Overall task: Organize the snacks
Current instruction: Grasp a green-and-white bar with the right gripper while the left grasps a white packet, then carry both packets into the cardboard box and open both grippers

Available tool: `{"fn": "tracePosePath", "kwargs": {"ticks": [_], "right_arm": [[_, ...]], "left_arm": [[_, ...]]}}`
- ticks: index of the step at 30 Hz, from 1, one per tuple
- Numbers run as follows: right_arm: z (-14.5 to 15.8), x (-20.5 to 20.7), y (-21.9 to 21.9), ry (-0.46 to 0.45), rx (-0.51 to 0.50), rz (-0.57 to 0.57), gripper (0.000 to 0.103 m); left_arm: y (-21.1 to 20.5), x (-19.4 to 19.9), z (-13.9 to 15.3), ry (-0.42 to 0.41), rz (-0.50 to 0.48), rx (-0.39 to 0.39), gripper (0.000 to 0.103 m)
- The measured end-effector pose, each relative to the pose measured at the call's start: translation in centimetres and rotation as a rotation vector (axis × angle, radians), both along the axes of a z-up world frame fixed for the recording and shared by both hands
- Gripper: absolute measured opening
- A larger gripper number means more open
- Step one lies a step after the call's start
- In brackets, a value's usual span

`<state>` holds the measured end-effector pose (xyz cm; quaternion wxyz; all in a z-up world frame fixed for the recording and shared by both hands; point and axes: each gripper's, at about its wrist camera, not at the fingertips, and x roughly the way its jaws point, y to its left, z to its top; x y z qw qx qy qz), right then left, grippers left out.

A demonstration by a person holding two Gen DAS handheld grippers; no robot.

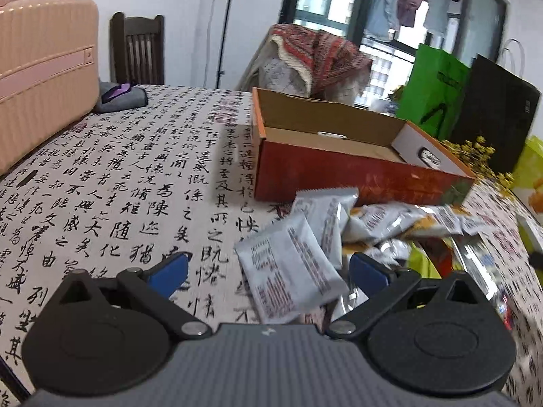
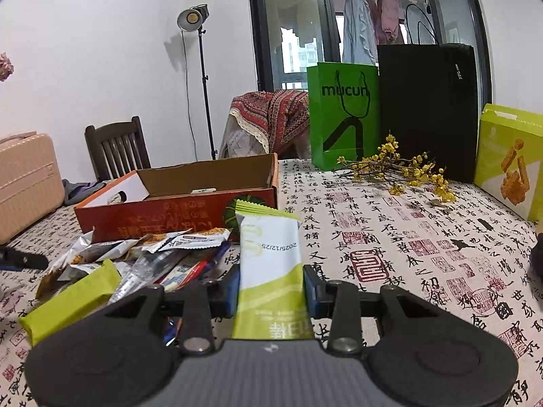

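**One snack packet held, many more in a pile**

The right gripper [image 2: 271, 286] has its two blue pads pressed on a green and white snack packet [image 2: 269, 257]. The jaws are clamped on its sides. The packet stands up tall between them, with its zigzag top edge pointing away, and a date is printed on its white part (the print looks upside down).

The left gripper [image 1: 268, 269] has its jaws wide apart. Nothing is pressed between them. A silver packet [image 1: 288, 271] lies on the table between the two blue pads, but the pads do not touch it.

Just past both grippers is the snack pile [image 2: 142, 254]. It has silver packets, some orange ones and a lime green bar [image 2: 71, 302] at its near left side. The pile lies right in front of the red box [image 2: 176, 203], touching its near wall. The box is open on top, and a small white thing [image 1: 331, 135] lies on its brown floor.

All of this sits on a table cloth [image 2: 390, 254] covered in black writing and red stamps. Farther right lie yellow flowers [image 2: 400, 169]. Behind them stand a green bag [image 2: 342, 115] and a black bag [image 2: 427, 108], side by side. A lime green carton [image 2: 509, 162] stands at the far right. At the left edge is a pink suitcase [image 1: 44, 74], and a dark wooden chair [image 1: 137, 49] stands behind the table.
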<state>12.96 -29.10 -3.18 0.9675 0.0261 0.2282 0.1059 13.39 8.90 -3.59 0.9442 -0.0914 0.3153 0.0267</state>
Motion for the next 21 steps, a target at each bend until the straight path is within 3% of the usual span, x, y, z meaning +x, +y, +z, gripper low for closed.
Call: {"fn": "tracePosePath", "kwargs": {"ticks": [7, 10, 14, 21], "right_arm": [[-0.1, 0.1, -0.2, 0.005, 0.004, -0.003, 0.036], [-0.4, 0.2, -0.4, 0.010, 0.010, -0.004, 0.037], [-0.6, 0.2, -0.4, 0.015, 0.017, 0.003, 0.037], [-0.7, 0.1, -0.4, 0.018, 0.020, 0.004, 0.037]], "left_arm": [[-0.3, 2.0, -2.0, 0.087, 0.018, -0.024, 0.103], [-0.5, 1.6, -2.1, 0.076, 0.021, -0.005, 0.101], [-0.1, 0.9, -1.9, 0.061, 0.028, -0.003, 0.079], [0.8, -0.4, -1.6, 0.031, 0.019, -0.035, 0.068]]}}
